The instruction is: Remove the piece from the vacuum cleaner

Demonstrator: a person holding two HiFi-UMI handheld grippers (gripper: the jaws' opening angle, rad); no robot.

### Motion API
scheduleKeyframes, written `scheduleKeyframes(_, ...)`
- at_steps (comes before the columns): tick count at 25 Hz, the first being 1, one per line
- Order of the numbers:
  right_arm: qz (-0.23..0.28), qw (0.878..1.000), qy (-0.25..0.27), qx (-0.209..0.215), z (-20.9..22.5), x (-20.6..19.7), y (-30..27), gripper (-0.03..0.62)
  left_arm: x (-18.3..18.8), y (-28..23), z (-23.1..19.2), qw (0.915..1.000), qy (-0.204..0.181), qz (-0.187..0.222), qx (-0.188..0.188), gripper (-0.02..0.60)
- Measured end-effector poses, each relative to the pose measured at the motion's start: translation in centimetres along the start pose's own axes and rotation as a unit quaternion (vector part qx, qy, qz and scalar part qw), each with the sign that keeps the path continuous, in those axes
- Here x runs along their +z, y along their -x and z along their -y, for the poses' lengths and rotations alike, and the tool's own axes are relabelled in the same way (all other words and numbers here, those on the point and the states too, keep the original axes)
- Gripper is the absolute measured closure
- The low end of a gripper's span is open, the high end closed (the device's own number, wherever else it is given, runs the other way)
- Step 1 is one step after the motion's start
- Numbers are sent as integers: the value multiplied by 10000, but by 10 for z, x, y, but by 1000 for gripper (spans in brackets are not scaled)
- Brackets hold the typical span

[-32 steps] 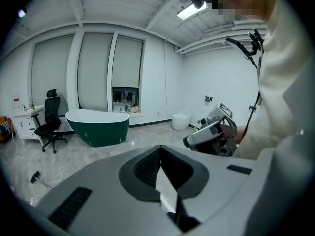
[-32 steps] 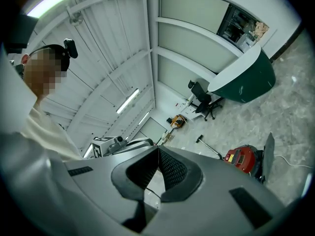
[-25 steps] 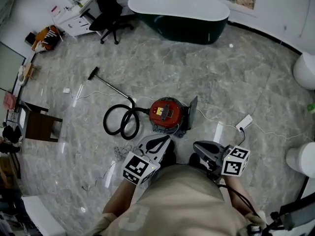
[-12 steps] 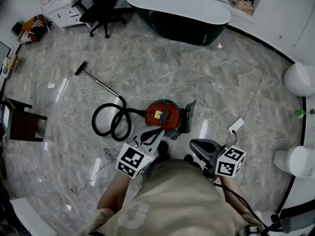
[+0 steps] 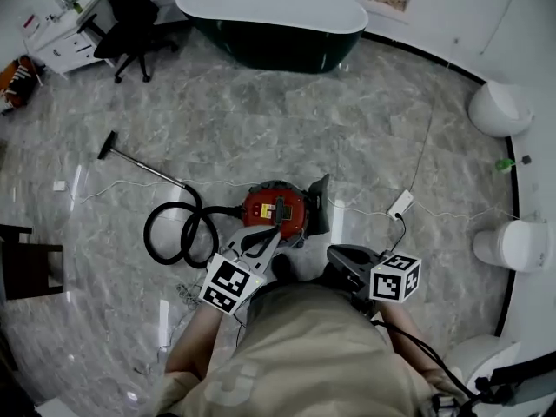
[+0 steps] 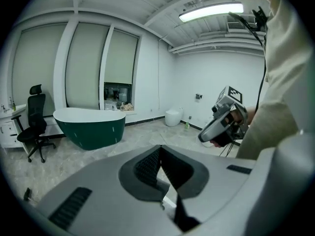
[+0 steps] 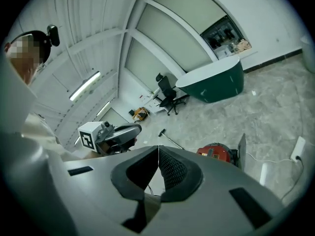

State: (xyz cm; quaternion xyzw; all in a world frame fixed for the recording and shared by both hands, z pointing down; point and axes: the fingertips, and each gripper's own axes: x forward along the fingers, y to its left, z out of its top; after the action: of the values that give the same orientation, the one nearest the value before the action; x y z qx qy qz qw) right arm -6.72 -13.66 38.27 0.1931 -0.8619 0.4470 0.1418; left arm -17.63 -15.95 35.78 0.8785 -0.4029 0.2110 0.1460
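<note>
The red vacuum cleaner (image 5: 274,209) sits on the floor (image 5: 391,129), its dark flap (image 5: 320,205), probably the piece to remove, upright at its side, while the left claw (image 5: 271,235) and right claw (image 5: 334,254), both pinched together and empty, hang near it, seemingly poised to reach.

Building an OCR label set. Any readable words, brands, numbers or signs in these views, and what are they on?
No text can be read in any view.
Yellow label on top of the red vacuum cleaner: print too small to read.
Left marker cube and right marker cube: black-and-white square patterns only, no letters or digits.
</note>
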Motion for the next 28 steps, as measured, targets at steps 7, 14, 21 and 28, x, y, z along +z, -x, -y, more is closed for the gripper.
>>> scheduleKeyframes(7, -233, 9969, -619, -416, 41, -10, -8, 591, 2, -13, -6, 9999, 56, -78, -141, 578)
scheduleKeyframes(14, -563, 9893, -1308, -317, 104, 0, -20, 591, 8, -45, -7, 9989, 269, -395, -13, 578)
scheduleKeyframes(21, -1426, 9789, -595, -1339, 224, 1, -38, 591, 7, -98, 0, 9943, 659, -838, -37, 578)
scheduleKeyframes(28, -2339, 9621, -805, -1151, 307, -30, -78, 591, -20, -145, 3, 9862, 985, -1329, -86, 578)
